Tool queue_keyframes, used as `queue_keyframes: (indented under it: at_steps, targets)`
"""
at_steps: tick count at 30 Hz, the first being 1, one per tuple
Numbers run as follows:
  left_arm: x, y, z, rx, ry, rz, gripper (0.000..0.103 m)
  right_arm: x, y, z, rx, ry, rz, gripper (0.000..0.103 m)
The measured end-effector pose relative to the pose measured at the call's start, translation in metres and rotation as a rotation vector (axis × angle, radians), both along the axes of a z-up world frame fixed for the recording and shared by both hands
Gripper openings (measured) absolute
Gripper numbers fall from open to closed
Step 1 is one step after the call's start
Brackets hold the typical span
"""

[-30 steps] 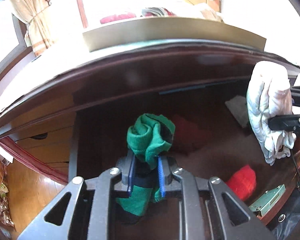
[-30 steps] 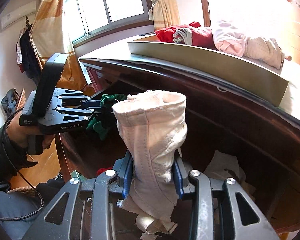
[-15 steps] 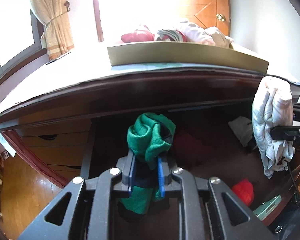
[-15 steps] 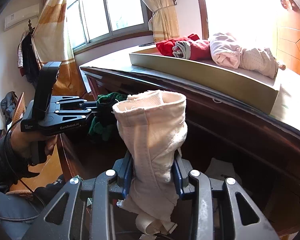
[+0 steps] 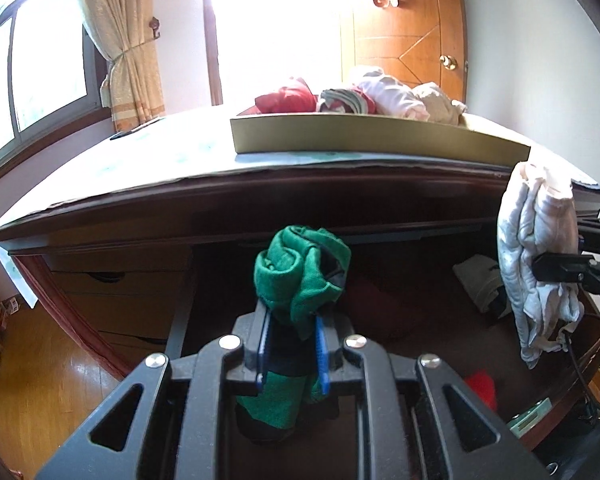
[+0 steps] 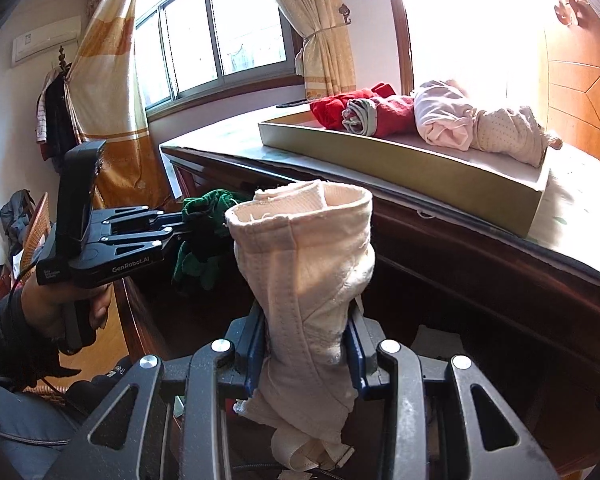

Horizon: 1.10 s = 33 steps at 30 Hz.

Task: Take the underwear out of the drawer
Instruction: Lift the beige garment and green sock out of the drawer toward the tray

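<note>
Left gripper [image 5: 291,354] pinches a rolled green underwear [image 5: 300,276] between its blue-lined fingers [image 5: 263,350]; the roll stands upright out of the grip, its top bulging above the fingers and its lower end hanging below them. Seen from the right wrist, the same green bundle [image 6: 204,240] sits at the tip of the left gripper [image 6: 188,224], which a hand [image 6: 56,304] grips by its handle, held over the left end of the open drawer [image 6: 148,320].

Right gripper [image 6: 306,354] is clamped on a cream underwear [image 6: 304,280], also upright, with its open rolled end above the fingers [image 6: 256,354] and a frayed tail drooping below. From the left wrist this cream piece [image 5: 536,256] hangs at the far right, held by the right gripper [image 5: 540,267], above the drawer's right part.

Beneath both grippers lies the dark drawer interior [image 5: 400,320], holding a pale folded cloth [image 5: 478,280] and a red cloth [image 5: 482,386] near the front right edge.

Beyond and above the drawer is the table [image 5: 160,160], its top brightly lit. On it stands a shallow tray [image 5: 360,142] carrying rolled clothes: a red roll [image 6: 336,110], a pink roll [image 6: 444,120] and a beige dotted roll [image 6: 508,132], side by side and touching. Farthest back are a curtain [image 5: 124,40], a window [image 6: 208,32] and a wooden door [image 5: 404,24].
</note>
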State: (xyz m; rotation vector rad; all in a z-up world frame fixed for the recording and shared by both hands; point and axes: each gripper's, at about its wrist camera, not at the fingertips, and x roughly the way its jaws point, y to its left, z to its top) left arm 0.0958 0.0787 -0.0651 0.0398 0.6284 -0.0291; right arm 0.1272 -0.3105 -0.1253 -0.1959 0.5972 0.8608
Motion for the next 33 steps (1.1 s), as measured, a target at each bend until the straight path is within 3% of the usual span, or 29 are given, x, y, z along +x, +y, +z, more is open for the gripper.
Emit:
queue_keyframes:
  at_steps: [33]
  targets:
    - [-0.033, -0.034, 0.038, -0.05, -0.178, -0.032, 0.017, -0.008, -0.019, 0.015, 0.178, -0.058, 0.02, 0.037]
